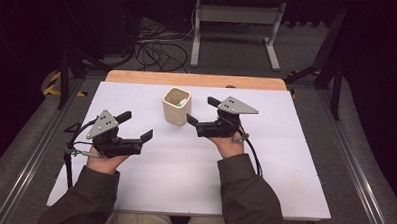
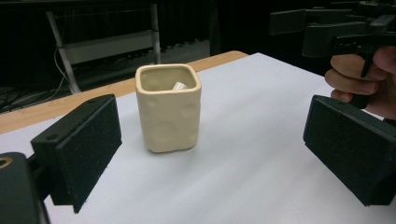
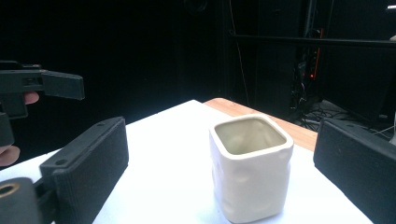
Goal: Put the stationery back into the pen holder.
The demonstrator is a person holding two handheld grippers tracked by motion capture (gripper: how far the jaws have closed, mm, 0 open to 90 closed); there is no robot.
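both grippers, left (image 1: 137,126) and right (image 1: 199,110), gape empty beside unmarked cream cup (image 1: 176,106).

Glossy dimpled ceramic cup (image 1: 176,105), matt white tabletop (image 1: 194,177), wooden edge (image 1: 187,79)

Lighting's pretty uneven: the white table (image 1: 184,181) is lit bright from overhead, everything around it drops to near black. Soft shadow sits under the cream cup (image 2: 168,107). Gripper views are grainy, with close-up jaws slightly soft. No real glare.
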